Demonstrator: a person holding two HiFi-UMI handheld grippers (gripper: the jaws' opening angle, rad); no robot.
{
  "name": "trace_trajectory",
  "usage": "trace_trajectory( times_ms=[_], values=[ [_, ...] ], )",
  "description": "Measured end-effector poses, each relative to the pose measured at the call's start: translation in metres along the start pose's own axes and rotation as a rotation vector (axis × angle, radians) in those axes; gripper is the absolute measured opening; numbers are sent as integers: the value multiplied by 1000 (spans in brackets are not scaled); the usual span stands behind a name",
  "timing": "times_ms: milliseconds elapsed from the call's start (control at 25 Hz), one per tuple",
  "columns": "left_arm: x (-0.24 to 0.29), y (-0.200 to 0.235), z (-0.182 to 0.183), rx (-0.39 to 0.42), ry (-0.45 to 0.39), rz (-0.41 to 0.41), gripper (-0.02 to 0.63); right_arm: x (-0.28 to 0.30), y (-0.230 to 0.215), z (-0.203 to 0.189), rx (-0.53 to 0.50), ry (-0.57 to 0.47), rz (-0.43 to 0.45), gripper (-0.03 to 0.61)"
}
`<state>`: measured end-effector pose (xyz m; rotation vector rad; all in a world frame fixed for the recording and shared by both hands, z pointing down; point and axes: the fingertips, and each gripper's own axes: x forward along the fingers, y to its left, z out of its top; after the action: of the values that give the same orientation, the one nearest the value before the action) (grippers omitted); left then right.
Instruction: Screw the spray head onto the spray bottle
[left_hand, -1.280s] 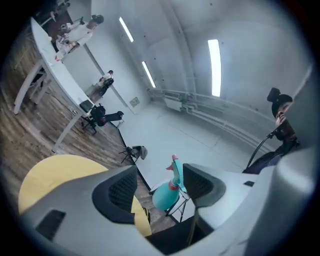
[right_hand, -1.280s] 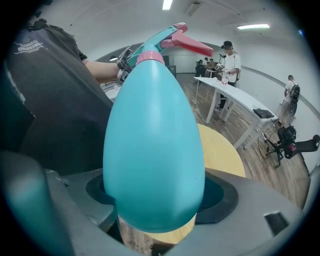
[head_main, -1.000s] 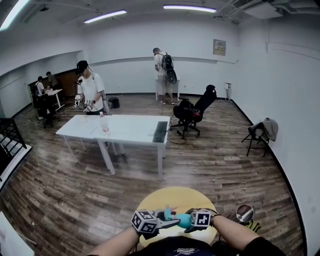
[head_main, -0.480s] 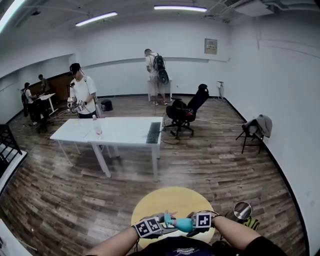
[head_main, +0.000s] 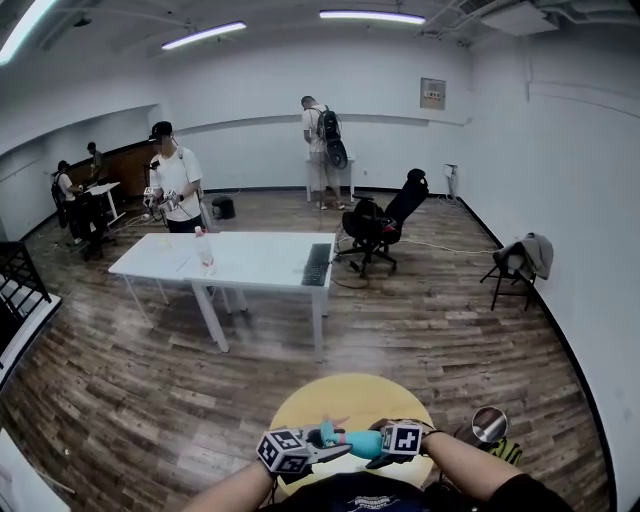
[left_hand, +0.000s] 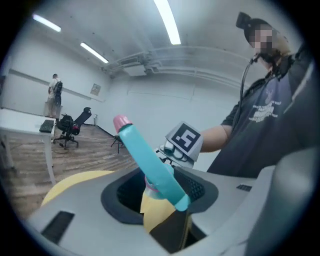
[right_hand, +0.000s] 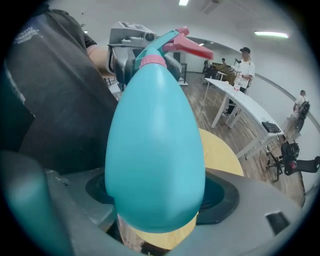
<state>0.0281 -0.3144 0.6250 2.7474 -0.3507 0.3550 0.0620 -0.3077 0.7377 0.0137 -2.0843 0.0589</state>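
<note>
In the right gripper view the teal spray bottle (right_hand: 155, 150) fills the middle, with my right gripper (right_hand: 160, 197) shut on its body. On its neck sits the spray head (right_hand: 167, 42), teal with a pink collar and trigger. In the left gripper view the spray head (left_hand: 150, 165) runs up from between the jaws to its pink nozzle tip. My left gripper (left_hand: 156, 200) has just been closing, and its pads now press on the head near the collar. The head view shows the left gripper (head_main: 322, 450) and the right gripper (head_main: 385, 452) facing each other, the bottle (head_main: 362, 441) between them.
A round yellow table (head_main: 350, 395) lies under the grippers. A round metal object (head_main: 489, 424) stands to its right. Further off are a long white table (head_main: 250, 255), a black office chair (head_main: 385, 220), a folding chair with a coat (head_main: 520, 265) and several people.
Both grippers stay close together over the yellow table with the bottle between them. The left gripper's cube now sits slightly further left.
</note>
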Motion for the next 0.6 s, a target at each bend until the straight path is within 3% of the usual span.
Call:
trace_trajectory(
  times_ms=[120, 280, 400, 520, 600],
  values=[
    [-24, 20, 3, -180, -128, 21, 199, -10, -14, 17, 19, -87, -72, 431],
    [-90, 65, 13, -476, -482, 96, 199, -30, -36, 9, 60, -155, -190, 431],
    [-137, 96, 10, -574, -660, 189, 199, -59, -45, -5, 194, -346, -231, 419],
    [-164, 106, 5, -618, -716, 269, 199, -82, -54, -23, 369, -526, -287, 293],
    [-169, 107, 1, -648, -746, 279, 200, -97, -66, -30, 521, -661, -332, 159]
  ],
)
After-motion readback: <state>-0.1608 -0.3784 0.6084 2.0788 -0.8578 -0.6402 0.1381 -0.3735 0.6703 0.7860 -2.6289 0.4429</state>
